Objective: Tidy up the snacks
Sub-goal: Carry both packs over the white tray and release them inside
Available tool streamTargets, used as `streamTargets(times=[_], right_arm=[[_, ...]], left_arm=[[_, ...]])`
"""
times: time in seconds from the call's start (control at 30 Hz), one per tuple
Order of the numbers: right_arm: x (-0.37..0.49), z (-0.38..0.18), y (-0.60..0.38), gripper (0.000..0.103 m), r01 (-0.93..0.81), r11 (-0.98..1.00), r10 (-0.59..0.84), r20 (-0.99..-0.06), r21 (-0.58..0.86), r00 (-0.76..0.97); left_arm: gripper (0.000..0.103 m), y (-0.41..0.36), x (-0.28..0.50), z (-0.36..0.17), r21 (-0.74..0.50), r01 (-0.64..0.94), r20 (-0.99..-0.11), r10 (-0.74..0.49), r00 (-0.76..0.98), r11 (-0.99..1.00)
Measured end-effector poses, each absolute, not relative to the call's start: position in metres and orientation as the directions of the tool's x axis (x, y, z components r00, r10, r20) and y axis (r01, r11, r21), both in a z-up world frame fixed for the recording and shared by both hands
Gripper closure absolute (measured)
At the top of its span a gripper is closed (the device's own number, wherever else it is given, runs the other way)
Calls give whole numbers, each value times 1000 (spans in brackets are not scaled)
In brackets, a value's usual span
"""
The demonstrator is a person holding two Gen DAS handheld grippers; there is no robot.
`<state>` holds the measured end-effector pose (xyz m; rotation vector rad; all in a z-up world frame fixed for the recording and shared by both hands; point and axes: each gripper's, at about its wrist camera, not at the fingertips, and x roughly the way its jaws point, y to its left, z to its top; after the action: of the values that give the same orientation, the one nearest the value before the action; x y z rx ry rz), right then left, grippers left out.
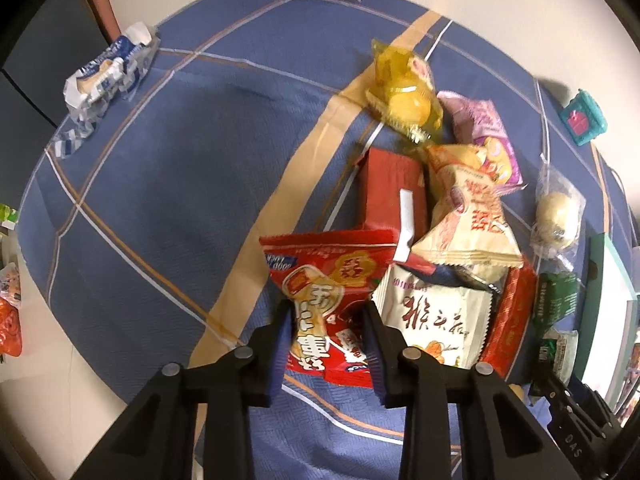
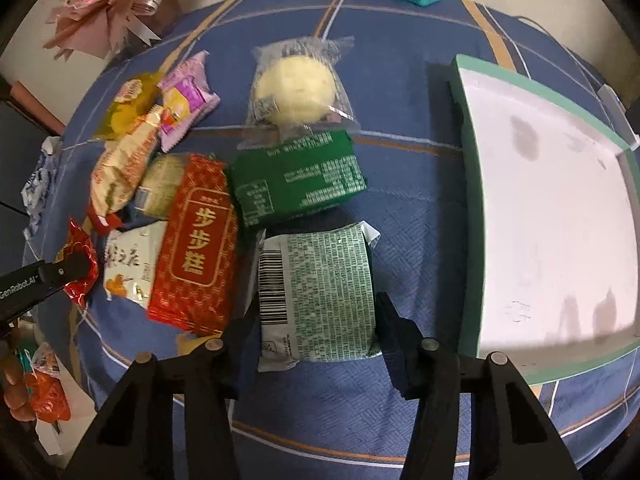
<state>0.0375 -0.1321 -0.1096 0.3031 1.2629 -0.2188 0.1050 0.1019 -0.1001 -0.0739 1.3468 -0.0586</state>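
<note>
We see the left claw (image 1: 329, 322) clamped on the red packet (image 1: 326, 304), its pads pressing both sides. The right claw (image 2: 316, 320) straddles the pale green packet (image 2: 320, 296) (barcode side up), pads at its edges; whether they press we cannot tell. Beyond lie a red pack (image 2: 196, 248) reading 步步糕, a dark green packet (image 2: 298, 180), a round bun (image 2: 296, 90), and, rightward, the white tray (image 2: 552, 208). The left claw's side reads "GenRobot.AI".

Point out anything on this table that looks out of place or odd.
One crumpled blue-and-white wrapper lies alone at the tablecloth's far left edge, torn open, apart from the heaped snacks. The green-rimmed white tray holds no snacks yet.
</note>
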Motion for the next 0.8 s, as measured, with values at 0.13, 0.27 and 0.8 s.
streamTargets(times=[0.13, 0.27, 0.8], right_arm=[[16, -84, -140, 49, 331, 933, 24, -941, 142, 337], [8, -59, -149, 49, 339, 923, 30, -914, 181, 405], [-40, -50, -284, 49, 663, 727, -153, -899, 179, 411]], left_arm=[[68, 99, 100, -85, -93, 0, -960, -89, 266, 996], [68, 96, 95, -64, -109, 14, -945, -108, 309, 994], [68, -76, 71, -4, -83, 405, -918, -228, 324, 911]])
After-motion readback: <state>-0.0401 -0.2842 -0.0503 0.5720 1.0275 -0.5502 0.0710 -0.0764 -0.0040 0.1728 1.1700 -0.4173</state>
